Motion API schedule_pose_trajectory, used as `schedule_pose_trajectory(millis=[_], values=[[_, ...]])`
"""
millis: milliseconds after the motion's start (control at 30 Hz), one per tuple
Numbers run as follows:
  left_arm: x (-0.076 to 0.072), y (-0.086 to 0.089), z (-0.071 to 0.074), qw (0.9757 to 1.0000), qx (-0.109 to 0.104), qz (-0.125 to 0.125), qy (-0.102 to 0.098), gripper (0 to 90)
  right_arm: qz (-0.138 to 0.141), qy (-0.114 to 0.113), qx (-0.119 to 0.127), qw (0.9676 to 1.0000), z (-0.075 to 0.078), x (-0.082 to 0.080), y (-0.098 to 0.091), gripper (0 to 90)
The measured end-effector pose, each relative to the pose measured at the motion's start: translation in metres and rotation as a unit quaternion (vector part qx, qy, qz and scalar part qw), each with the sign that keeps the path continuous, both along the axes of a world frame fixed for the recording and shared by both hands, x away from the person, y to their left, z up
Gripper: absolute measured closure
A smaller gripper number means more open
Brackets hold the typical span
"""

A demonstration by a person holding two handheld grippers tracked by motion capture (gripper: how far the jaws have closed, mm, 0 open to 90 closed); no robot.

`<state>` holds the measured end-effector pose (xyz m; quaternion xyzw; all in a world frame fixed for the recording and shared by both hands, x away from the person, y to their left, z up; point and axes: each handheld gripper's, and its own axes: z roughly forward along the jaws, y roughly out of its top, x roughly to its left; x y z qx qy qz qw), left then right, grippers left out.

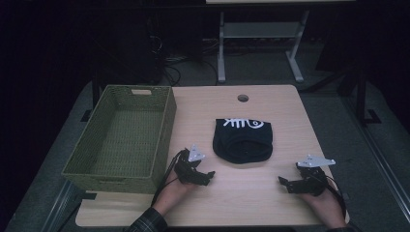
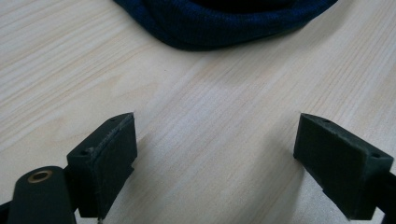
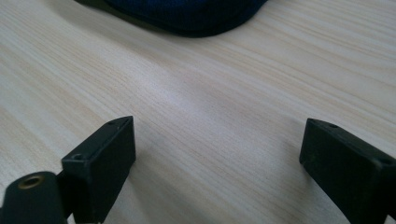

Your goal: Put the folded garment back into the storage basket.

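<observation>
- Hat [image 1: 242, 140], dark knit with a white print on its far part, lies folded flat on the table [image 1: 270, 198], just right of the woven basket [image 1: 121, 140] and apart from it.
- Left gripper [image 1: 209, 177] rests low on the wood near the hat's front left edge, jaws spread wide with nothing between them; the left gripper view has the hat's thick rolled rim [image 2: 219, 32] just ahead of the jaws.
- Right gripper [image 1: 283, 182] sits near the table's front right, farther from the hat, jaws likewise spread and empty; the right gripper view has the dark fabric [image 3: 187, 16] ahead, with bare wood between.
- Step in hand, as I judge it: closing in on the hat to pick it up, most likely for the basket, which stands empty.
- Doing it well: slide one jaw low along the wood under the rolled rim so the pinch takes the whole thickness, not only the top layer.
- Take the left edge with the left gripper, the near right edge with the right, so the folded cloth lifts level.
- Risk: soft knit can sag or unfold if gripped too near its edge; bite deep before lifting.
</observation>
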<state>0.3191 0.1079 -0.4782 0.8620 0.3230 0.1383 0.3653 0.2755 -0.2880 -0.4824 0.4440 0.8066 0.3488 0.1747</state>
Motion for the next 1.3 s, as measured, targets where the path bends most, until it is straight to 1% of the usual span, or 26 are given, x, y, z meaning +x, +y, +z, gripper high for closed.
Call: schedule_pose_trajectory(millis=[133,200,267,300,333,367,400,433,467,500,533,567,600,633,700,733,767,800,933,967,1000,1033,1133,1200,1233,1300], values=[[0.000,0.001,0.000,1.0000,0.003,-0.003,-0.002,12.3,0.006,-0.003,0.002,1.0000,0.001,0.000,0.000,14.7],[0.000,0.001,0.000,1.0000,0.003,-0.003,-0.002,12.3,0.013,-0.001,0.000,0.9999,0.002,0.001,0.000,19.5],[0.000,0.001,0.000,1.0000,0.003,-0.003,-0.002,12.2,0.015,0.002,0.004,0.9999,0.005,0.003,0.000,24.4],[0.000,0.001,0.000,1.0000,0.003,-0.003,-0.002,12.2,0.015,0.002,0.004,0.9999,0.005,0.003,0.000,24.4],[0.000,0.001,0.000,1.0000,0.003,-0.003,-0.002,12.2,0.018,0.009,0.015,0.9997,0.007,0.008,0.000,31.1],[0.000,0.001,0.000,1.0000,0.003,-0.003,-0.002,12.2,0.021,0.015,0.018,0.9995,0.009,0.010,0.000,35.0],[0.000,0.001,0.000,1.0000,0.003,-0.003,-0.002,12.2,0.021,0.015,0.018,0.9995,0.009,0.010,0.000,35.0],[0.000,0.001,0.000,1.0000,0.003,-0.003,-0.002,12.2,0.023,0.015,0.020,0.9994,0.011,0.012,0.000,38.3],[0.000,0.001,0.000,1.0000,0.003,-0.003,-0.002,12.2,0.025,0.010,0.022,0.9994,0.016,0.014,0.000,46.2],[0.000,0.001,0.000,1.0000,0.003,-0.003,-0.002,12.2,0.025,0.010,0.022,0.9994,0.016,0.014,0.000,46.2],[0.000,0.001,0.000,1.0000,0.002,-0.004,-0.002,12.2,0.030,0.009,0.026,0.9992,0.020,0.016,0.000,52.9],[0.000,0.001,0.000,1.0000,0.002,-0.004,-0.002,12.2,0.030,0.009,0.026,0.9992,0.020,0.016,0.000,52.9],[0.000,0.001,0.000,1.0000,0.002,-0.005,-0.002,12.2,0.036,0.003,0.030,0.9989,0.024,0.018,0.001,59.4],[0.000,0.001,0.000,1.0000,0.002,-0.005,-0.002,12.2,0.036,0.003,0.030,0.9989,0.024,0.018,0.001,59.4],[0.000,0.001,0.000,1.0000,0.002,-0.005,-0.002,12.1,0.041,0.005,0.036,0.9985,0.028,0.021,0.002,65.5],[0.000,0.001,0.000,1.0000,0.004,-0.006,-0.001,12.1,0.048,0.001,0.036,0.9982,0.033,0.025,0.003,70.8],[0.000,0.001,0.000,1.0000,0.004,-0.006,-0.001,12.1,0.048,0.001,0.036,0.9982,0.033,0.025,0.003,70.8],[0.000,0.001,0.000,1.0000,0.003,-0.006,-0.001,12.1,0.051,-0.001,0.042,0.9978,0.037,0.029,0.004,75.8],[0.000,0.001,0.001,1.0000,0.004,-0.008,-0.001,12.1,0.056,0.002,0.049,0.9972,0.043,0.035,0.006,82.1],[0.000,0.001,0.000,1.0000,0.003,-0.008,-0.001,12.1,0.059,-0.009,0.055,0.9967,0.046,0.039,0.007,86.7],[0.000,0.001,0.000,1.0000,0.003,-0.008,-0.001,12.1,0.059,-0.007,0.055,0.9967,0.048,0.041,0.007,88.9],[0.000,0.001,0.000,1.0000,0.003,-0.008,-0.001,12.1,0.057,-0.003,0.055,0.9969,0.050,0.043,0.008,89.9],[0.000,0.001,0.000,1.0000,0.003,-0.009,-0.001,12.1,0.058,-0.016,0.057,0.9966,0.054,0.049,0.011,90.0],[0.000,0.001,0.000,1.0000,0.003,-0.009,-0.001,12.0,0.059,-0.012,0.058,0.9965,0.055,0.052,0.012,90.0],[-0.001,0.001,0.000,1.0000,0.002,-0.009,-0.001,12.1,0.059,-0.009,0.058,0.9965,0.057,0.057,0.014,90.0],[-0.001,0.000,0.000,1.0000,0.000,-0.008,-0.002,12.1,0.060,-0.011,0.055,0.9966,0.059,0.060,0.015,90.0]])
